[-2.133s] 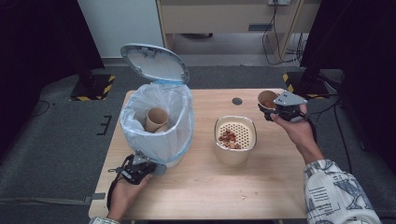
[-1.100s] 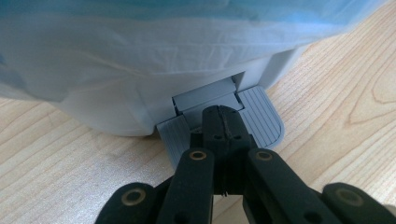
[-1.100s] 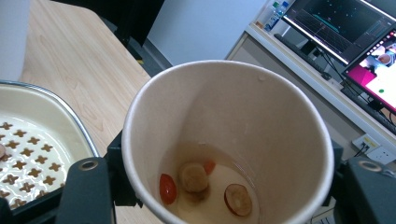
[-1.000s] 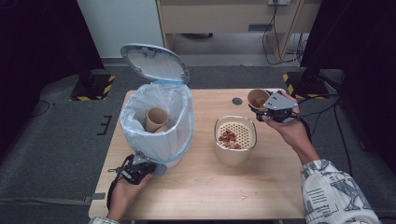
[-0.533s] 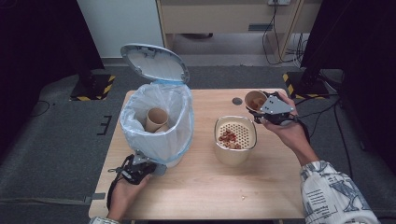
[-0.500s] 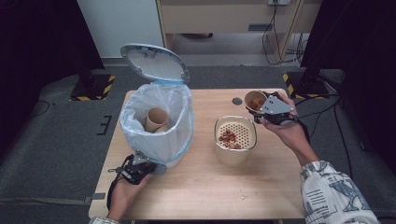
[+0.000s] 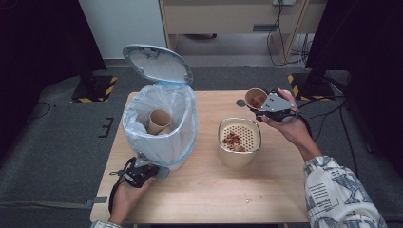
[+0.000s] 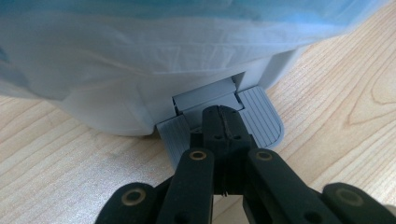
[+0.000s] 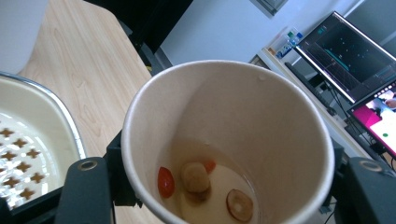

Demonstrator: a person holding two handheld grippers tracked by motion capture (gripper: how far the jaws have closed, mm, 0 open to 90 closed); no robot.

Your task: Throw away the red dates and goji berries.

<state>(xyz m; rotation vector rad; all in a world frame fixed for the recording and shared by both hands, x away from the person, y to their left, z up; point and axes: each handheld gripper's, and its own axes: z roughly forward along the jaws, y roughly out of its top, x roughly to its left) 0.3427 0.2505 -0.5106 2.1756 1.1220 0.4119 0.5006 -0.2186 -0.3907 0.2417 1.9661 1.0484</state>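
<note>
Near the far right corner of the tabletop (image 7: 199, 199), the right tool (image 7: 260, 105) carries a paper cup (image 7: 255, 98) just beyond the strainer bowl (image 7: 239, 142), tipped toward it. Its jaws are clamped on the cup's sides. Inside the cup (image 9: 224, 140) lie a little liquid and a few bits of food. The risk, as I judge it, is a pour begun before the mouth is over the perforated insert: liquid and pieces would then land on the wood at the far edge. A hard squeeze could also buckle the soft wall and slop the contents out.

At the near left, the left tool (image 7: 142, 172) has its jaws fully closed with nothing between them, and their tips (image 8: 223, 122) press on the grey pedal (image 8: 254, 122) of the lined bin (image 7: 159, 126), whose lid (image 7: 157, 64) stands open. Should those tips slide off the ribbed pedal, the lid would drop shut. One used cup (image 7: 159, 122) already sits in the bin.
</note>
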